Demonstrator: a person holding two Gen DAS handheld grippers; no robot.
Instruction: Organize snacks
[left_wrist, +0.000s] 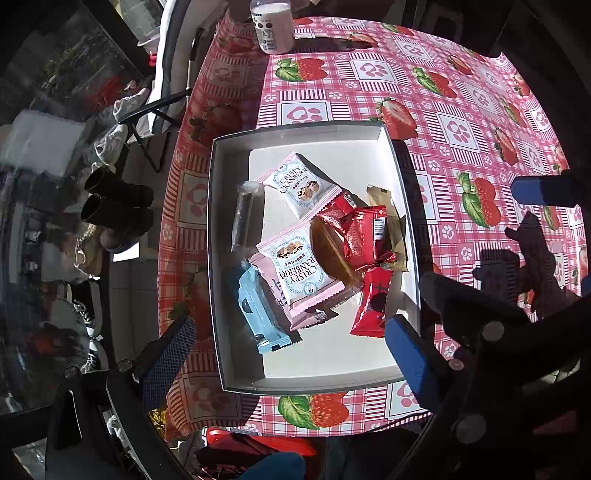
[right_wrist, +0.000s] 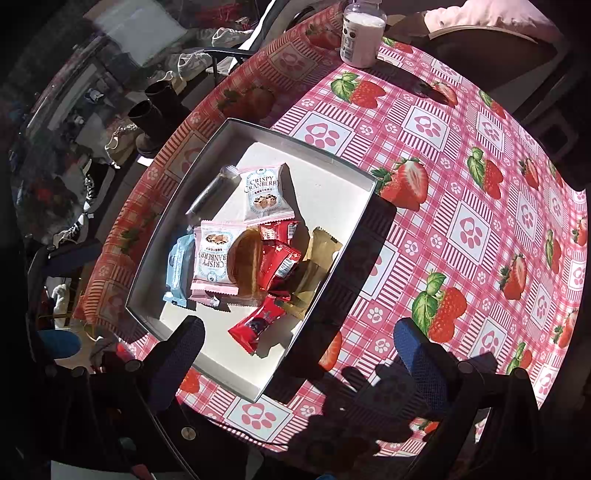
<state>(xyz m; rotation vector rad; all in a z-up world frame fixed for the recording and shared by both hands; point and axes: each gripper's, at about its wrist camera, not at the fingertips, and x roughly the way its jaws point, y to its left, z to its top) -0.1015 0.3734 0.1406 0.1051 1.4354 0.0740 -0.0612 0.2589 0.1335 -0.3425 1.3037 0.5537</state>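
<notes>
Your left gripper (left_wrist: 291, 350) and right gripper (right_wrist: 299, 350) gape empty; box (left_wrist: 400, 173) rim sits at table edge, 9 o'clock; bare cloth (right_wrist: 461, 184) at 3.

wrapped snacks (left_wrist: 303, 243) heaped, in white tray (left_wrist: 218, 258)

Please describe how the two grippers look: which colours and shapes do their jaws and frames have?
The left gripper and the right gripper look alike: black rigid frames joined by round silver bolts, each ending in two flat, rounded fingers covered with blue textured pads. No cables, markings or sleeves are visible.
</notes>
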